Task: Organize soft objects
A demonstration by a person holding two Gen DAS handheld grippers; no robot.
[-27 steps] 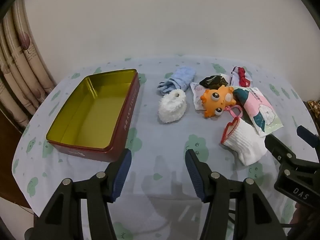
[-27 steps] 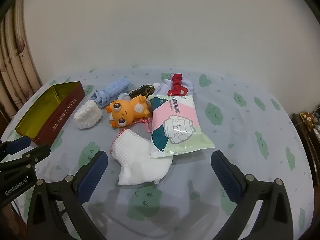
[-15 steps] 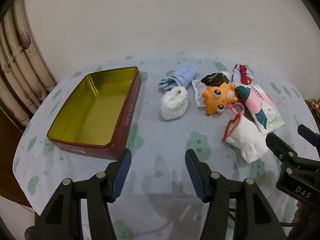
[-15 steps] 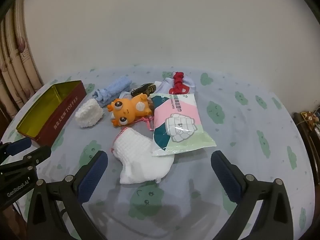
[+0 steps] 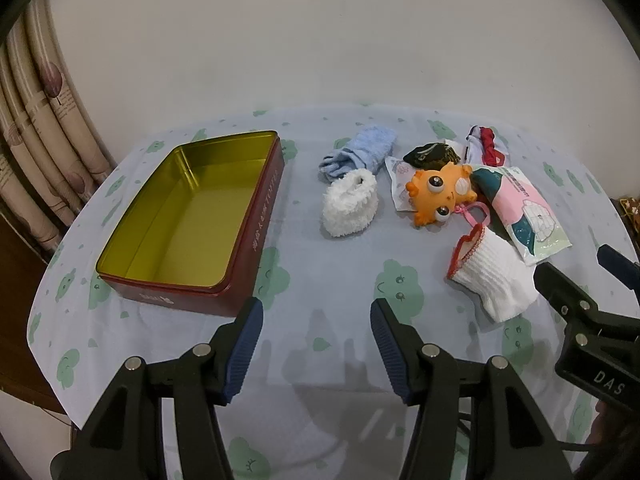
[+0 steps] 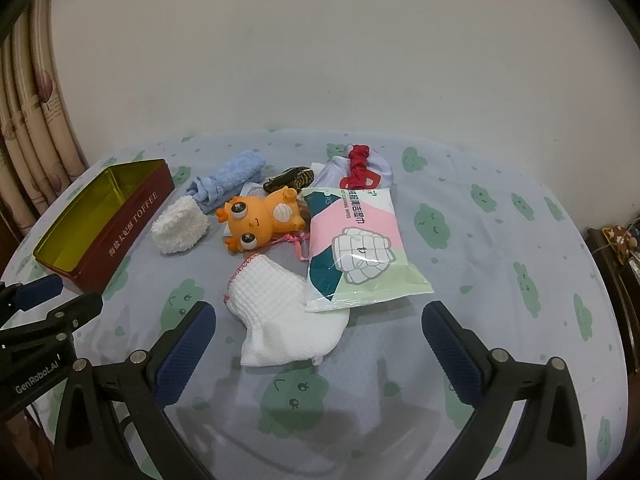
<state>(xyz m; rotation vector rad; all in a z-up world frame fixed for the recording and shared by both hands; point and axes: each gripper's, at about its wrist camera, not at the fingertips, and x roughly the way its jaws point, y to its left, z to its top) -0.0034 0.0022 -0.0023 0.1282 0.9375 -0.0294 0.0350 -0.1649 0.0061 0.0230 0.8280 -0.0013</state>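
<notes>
A pile of soft things lies on the table, toward its far right part. A white sock (image 6: 280,312) with a red edge lies nearest the front edge. A pack of wipes (image 6: 356,240) in pink, green and dark teal rests partly on top of it. Just beside the pack sits an orange toy (image 6: 260,222) with big eyes. A fluffy white sock (image 5: 350,208) lies to the left of the toy, and a rolled light blue cloth (image 5: 360,152) touches it on the far side. Behind the toy are a small dark thing (image 5: 430,154) and a white and red cloth (image 6: 358,170).

A red tin box (image 5: 256,216) with a gold inside stands open near the left edge of the table, well apart from the pile. Nothing is in it.

The left claw (image 5: 316,344) is partly open and holds nothing. It hangs over the front edge of the table, near the box's front corner. The right claw (image 6: 318,344) is wide open and holds nothing. It hangs just in front of the white sock with the red edge, not touching it.

The table has a pale blue cloth (image 6: 480,240) with green cloud faces. Behind it is a plain white wall (image 5: 320,40). A curtain (image 5: 36,140) hangs at the left.
</notes>
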